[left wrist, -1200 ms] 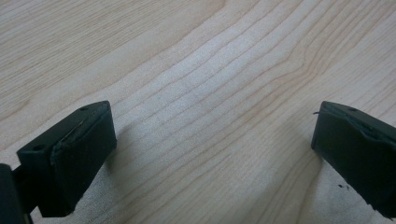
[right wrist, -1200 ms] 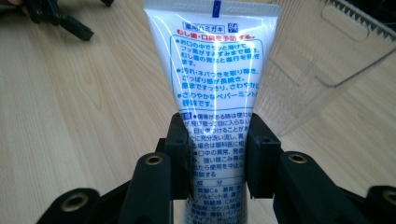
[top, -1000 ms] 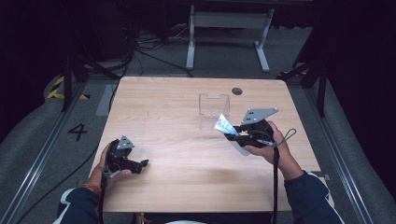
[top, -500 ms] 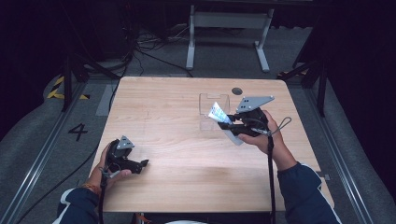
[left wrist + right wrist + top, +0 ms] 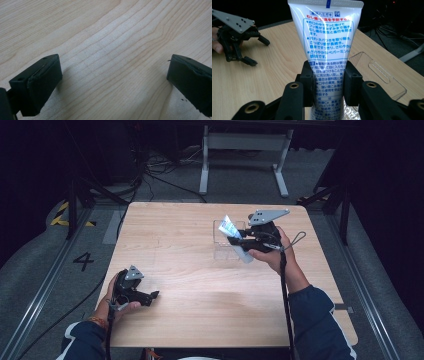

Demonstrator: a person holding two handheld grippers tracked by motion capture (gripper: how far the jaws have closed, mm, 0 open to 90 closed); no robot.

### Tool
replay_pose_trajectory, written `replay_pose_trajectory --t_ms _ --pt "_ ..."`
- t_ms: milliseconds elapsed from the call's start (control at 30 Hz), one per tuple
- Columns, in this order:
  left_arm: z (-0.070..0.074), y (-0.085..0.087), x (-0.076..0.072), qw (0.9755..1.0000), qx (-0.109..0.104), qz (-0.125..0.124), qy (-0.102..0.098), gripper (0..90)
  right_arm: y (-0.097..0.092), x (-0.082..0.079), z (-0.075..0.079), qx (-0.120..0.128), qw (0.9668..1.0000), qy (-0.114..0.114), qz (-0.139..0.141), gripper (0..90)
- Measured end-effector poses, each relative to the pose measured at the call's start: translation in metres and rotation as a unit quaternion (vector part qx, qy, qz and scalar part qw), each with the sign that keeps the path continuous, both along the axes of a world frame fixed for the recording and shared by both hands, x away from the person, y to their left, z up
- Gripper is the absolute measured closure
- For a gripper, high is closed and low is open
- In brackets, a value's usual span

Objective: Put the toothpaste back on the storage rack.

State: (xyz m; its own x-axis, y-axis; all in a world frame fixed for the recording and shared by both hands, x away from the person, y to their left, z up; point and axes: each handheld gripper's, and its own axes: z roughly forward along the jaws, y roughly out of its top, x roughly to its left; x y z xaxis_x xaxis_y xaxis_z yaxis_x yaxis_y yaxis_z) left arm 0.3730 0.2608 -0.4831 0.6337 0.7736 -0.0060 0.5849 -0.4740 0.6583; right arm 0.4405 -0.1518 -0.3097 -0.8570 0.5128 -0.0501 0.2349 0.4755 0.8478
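Forearms in dark blue sleeves are coming in from the near edge of the wooden table (image 5: 200, 320). Closest to the person, the left gripper (image 5: 150, 296) is lying low at the near left part of the table, cradled in the left hand (image 5: 117, 302), with its jaws standing wide apart and nothing between them; the left gripper view is showing bare wood grain between the two black pads (image 5: 37, 85). Farther out and to the right, the right hand (image 5: 272, 257) is holding the right gripper (image 5: 235, 241) above the table's far middle. Its jaws are clamping a white toothpaste tube (image 5: 325, 47) around its lower body, the pads (image 5: 308, 80) pressing on both sides, with the flat crimped end pointing up and away from the gripper. In the high view the tube (image 5: 229, 226) is tilting over a clear plastic tray (image 5: 220, 251), which is resting on the table just beyond and below the jaws. Beyond the table, a grey metal stand (image 5: 245, 142) and black cables (image 5: 150, 170) are lying on the dark floor.
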Motion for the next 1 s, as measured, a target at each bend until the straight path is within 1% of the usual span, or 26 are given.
replay_pose_trajectory --t_ms 67,100,200,467,633,767,867,967,1000 --pt "0.000 0.000 0.000 1.0000 0.000 0.000 0.000 0.3 0.002 0.004 0.001 0.003 1.0000 -0.002 -0.004 68.0" --pt "0.000 0.000 0.000 1.0000 0.000 0.000 0.000 0.3 0.003 0.006 0.002 0.001 1.0000 -0.006 -0.006 68.0" --pt "0.000 0.000 0.000 1.0000 0.000 0.000 0.000 0.3 0.004 0.013 0.004 0.009 0.9999 -0.005 -0.012 68.0" --pt "0.000 0.000 0.000 1.0000 0.000 0.000 0.000 0.3 0.004 0.028 0.005 0.023 0.9993 -0.014 -0.026 67.9" --pt "0.000 0.000 0.000 1.0000 0.000 0.000 0.000 0.3 0.007 0.037 0.004 0.029 0.9991 -0.012 -0.028 67.8" --pt "0.000 0.000 0.000 1.0000 0.000 0.000 0.000 0.3 0.008 0.044 0.003 0.043 0.9986 -0.007 -0.028 67.7" --pt "0.000 0.000 0.000 1.0000 0.000 0.000 0.000 0.3 0.010 0.048 0.002 0.039 0.9986 -0.013 -0.034 67.7" --pt "0.000 0.000 0.000 1.0000 0.000 0.000 0.000 0.3 0.010 0.054 -0.001 0.041 0.9984 -0.011 -0.037 67.6" --pt "0.000 0.000 0.000 1.0000 0.000 0.000 0.000 0.3 0.010 0.056 -0.002 0.041 0.9983 -0.014 -0.040 67.6"
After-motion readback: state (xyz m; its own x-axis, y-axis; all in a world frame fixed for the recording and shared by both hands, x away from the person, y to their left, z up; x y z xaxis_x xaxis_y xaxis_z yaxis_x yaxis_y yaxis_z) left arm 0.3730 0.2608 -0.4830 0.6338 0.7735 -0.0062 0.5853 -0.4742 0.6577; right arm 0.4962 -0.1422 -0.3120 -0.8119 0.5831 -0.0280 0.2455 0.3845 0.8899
